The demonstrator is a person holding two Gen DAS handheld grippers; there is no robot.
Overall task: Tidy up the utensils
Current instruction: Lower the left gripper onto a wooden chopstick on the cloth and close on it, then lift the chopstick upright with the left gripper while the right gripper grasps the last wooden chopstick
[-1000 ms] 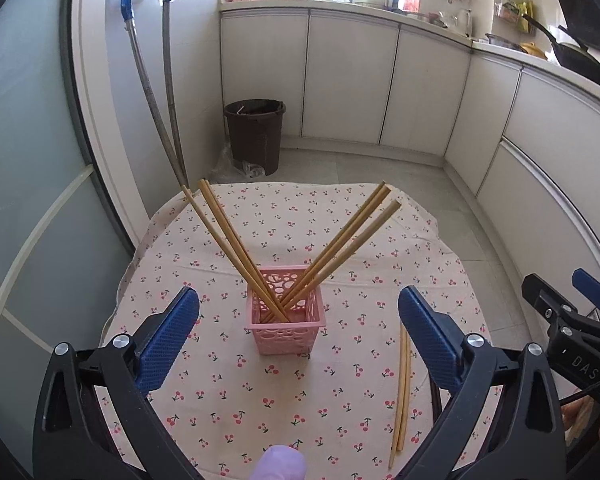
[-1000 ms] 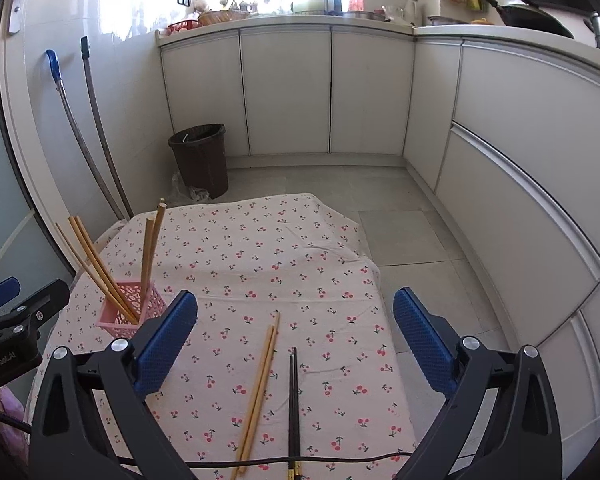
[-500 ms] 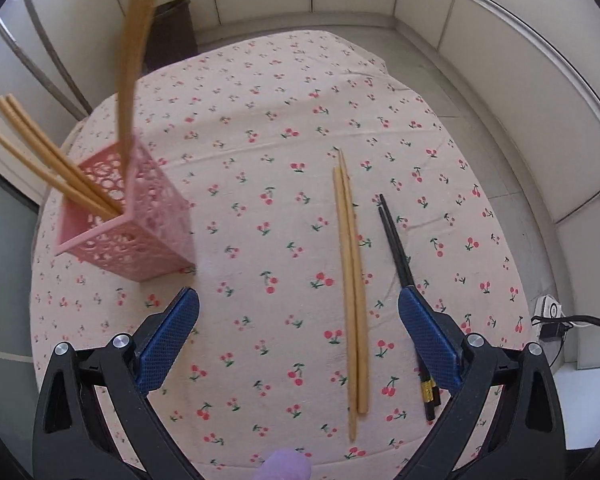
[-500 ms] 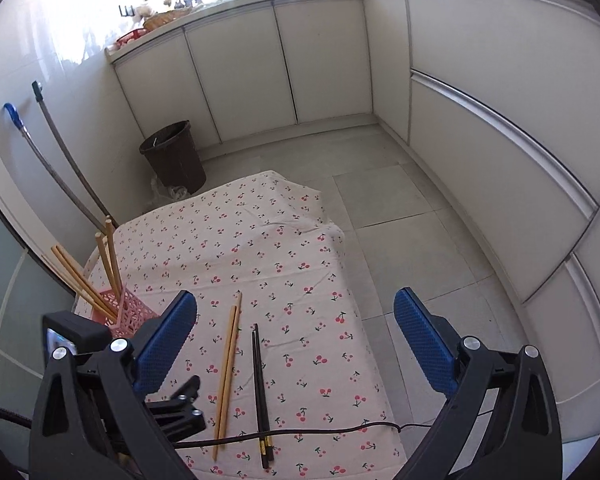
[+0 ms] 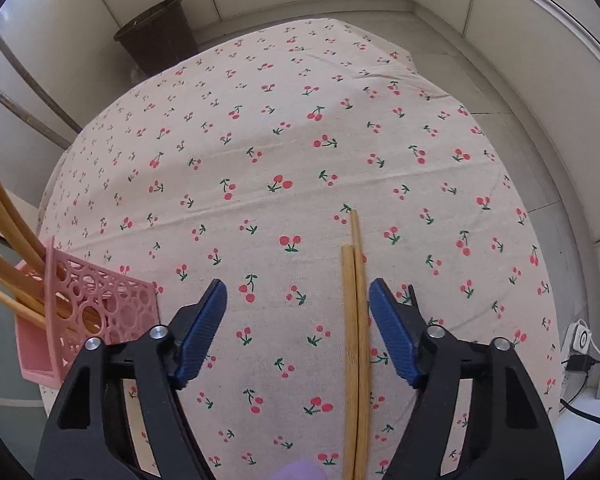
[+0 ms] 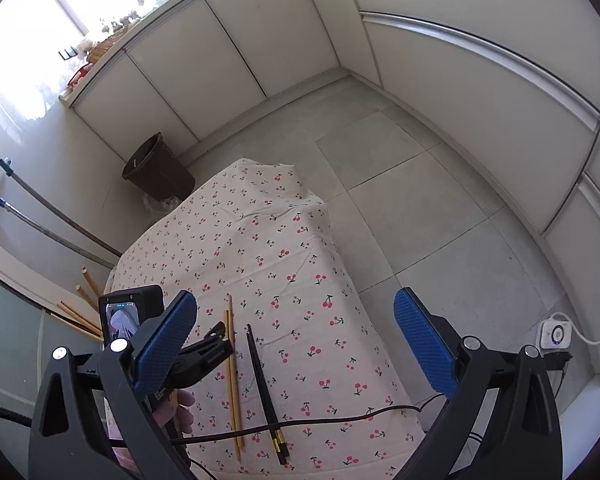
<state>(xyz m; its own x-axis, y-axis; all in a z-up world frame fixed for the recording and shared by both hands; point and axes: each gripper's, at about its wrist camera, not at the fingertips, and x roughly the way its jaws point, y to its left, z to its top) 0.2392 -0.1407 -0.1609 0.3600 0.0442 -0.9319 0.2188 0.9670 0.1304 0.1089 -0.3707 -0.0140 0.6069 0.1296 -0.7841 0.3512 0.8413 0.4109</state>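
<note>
Left gripper (image 5: 296,320) has dropped low over the cloth and its jaws have narrowed since a second ago, though they are not closed; nothing is clamped yet. The wooden chopstick pair (image 5: 356,320) lies flat between the fingers, right up against the right-hand blue pad (image 5: 392,336) and well off the left pad, so the approach looks off-centre. A second ago this gripper faced the pink basket (image 5: 88,312) head-on; now the basket sits off to its left, with four wooden chopsticks (image 5: 8,240) already leaning in it.

Right gripper (image 6: 296,352) is wide apart, holding nothing, hanging high above the table edge. From its view the black chopstick pair (image 6: 264,392) lies just beside the wooden pair on the cherry-print tablecloth (image 6: 260,240), with a black cable (image 6: 340,416) draped across both.

Read: the previous drop-off is done, pick of the wooden pair is starting. Two pairs left. Risk: closing off-centre could roll or split the sticks.
</note>
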